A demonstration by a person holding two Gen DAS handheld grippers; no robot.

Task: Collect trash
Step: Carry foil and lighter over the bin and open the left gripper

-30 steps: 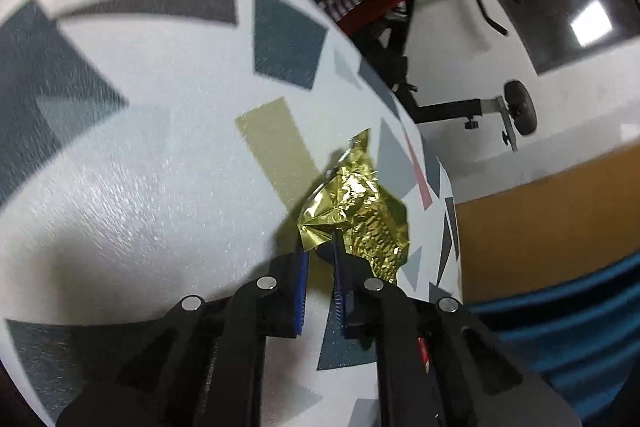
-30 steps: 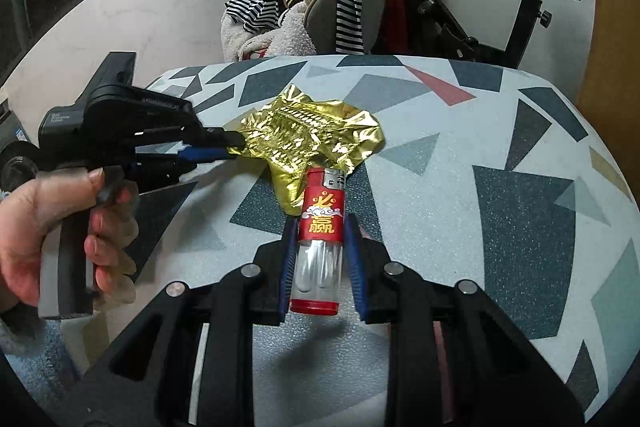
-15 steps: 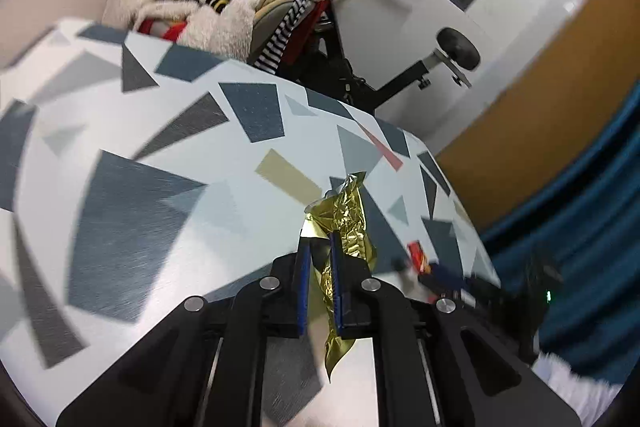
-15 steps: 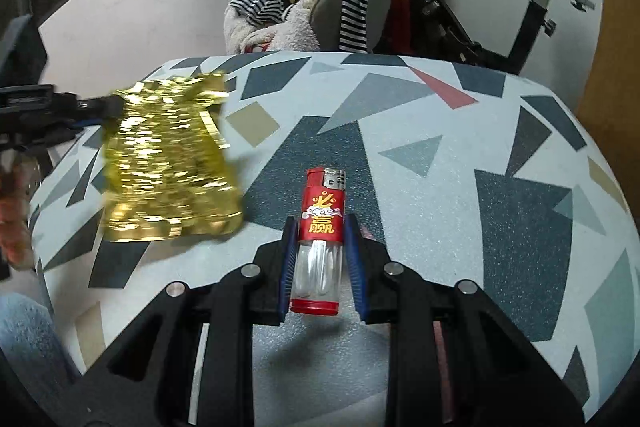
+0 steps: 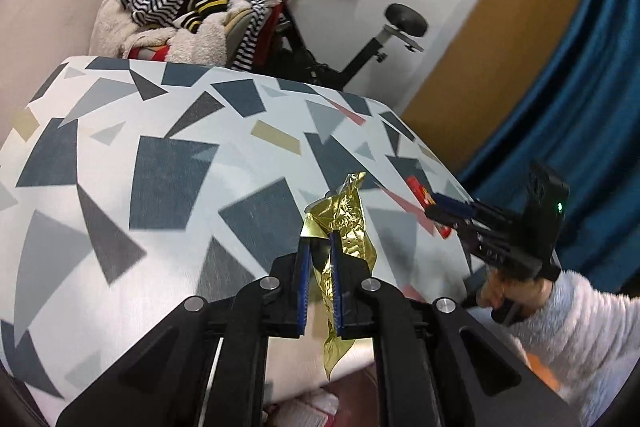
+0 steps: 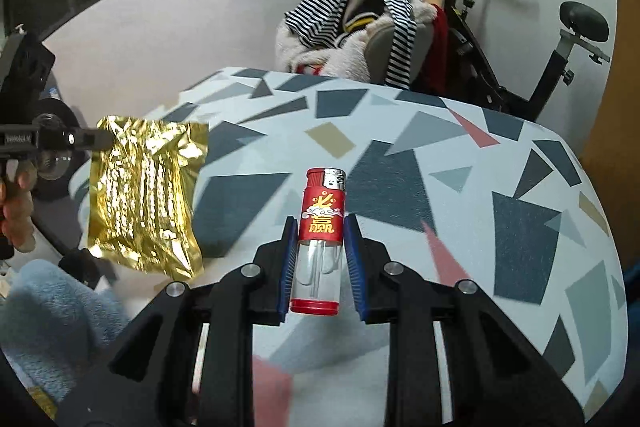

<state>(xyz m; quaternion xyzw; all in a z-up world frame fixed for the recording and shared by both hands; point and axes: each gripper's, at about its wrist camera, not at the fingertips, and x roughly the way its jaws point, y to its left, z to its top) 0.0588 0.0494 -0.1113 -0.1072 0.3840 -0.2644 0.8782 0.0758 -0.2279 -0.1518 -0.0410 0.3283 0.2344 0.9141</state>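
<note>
My left gripper (image 5: 319, 247) is shut on a crumpled gold foil wrapper (image 5: 340, 223) and holds it off the patterned table (image 5: 160, 167), near its front edge. In the right wrist view the wrapper (image 6: 146, 195) hangs flat from the left gripper (image 6: 102, 139) at the far left. My right gripper (image 6: 320, 227) is shut on a red and clear lighter (image 6: 321, 227), held above the table (image 6: 500, 207). The left wrist view shows the right gripper (image 5: 436, 211) with the lighter (image 5: 420, 189) at the right.
A chair piled with striped and fleecy clothes (image 6: 360, 27) and an exercise bike (image 6: 520, 39) stand behind the table. A blue curtain (image 5: 580, 87) and an orange wall panel (image 5: 480, 47) are to the right. Something pink and white (image 5: 312, 407) lies on the floor under the table's front edge.
My left gripper has lifted the gold wrapper off the table and carried it left and back toward the table's front edge. The right gripper has risen a little with the lighter.
</note>
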